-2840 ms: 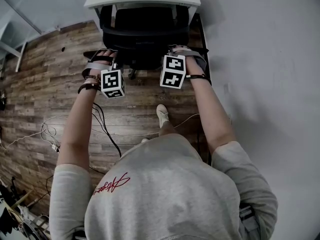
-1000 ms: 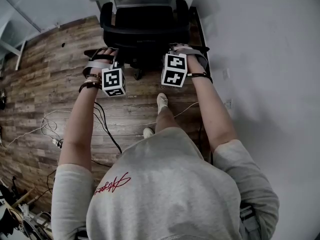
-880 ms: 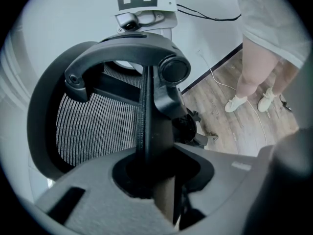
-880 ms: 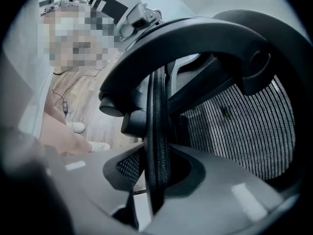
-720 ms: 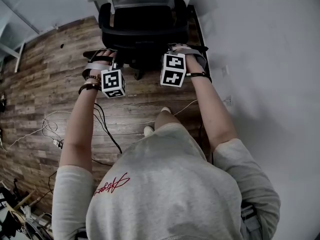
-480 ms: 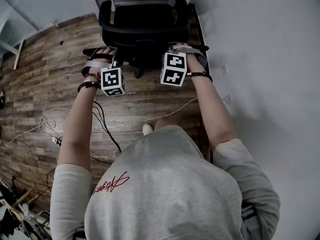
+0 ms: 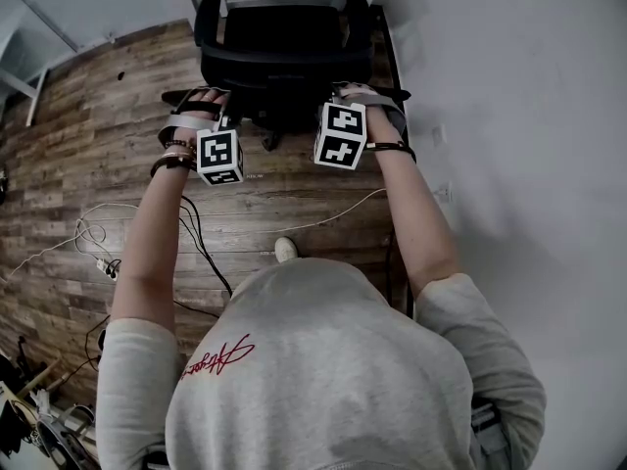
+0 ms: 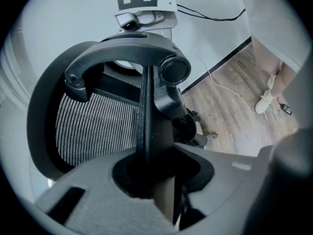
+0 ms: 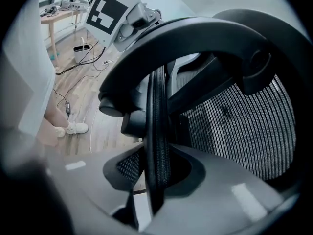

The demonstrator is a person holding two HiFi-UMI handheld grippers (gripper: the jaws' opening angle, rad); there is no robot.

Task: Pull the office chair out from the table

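Black office chair (image 7: 279, 52) — rim gripped by left claw (image 8: 151, 177), right claw (image 9: 156, 180).

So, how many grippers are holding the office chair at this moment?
2. The left gripper is shut on the office chair at the left edge of its back; the right gripper is shut on the right edge. Both grips show plainly.
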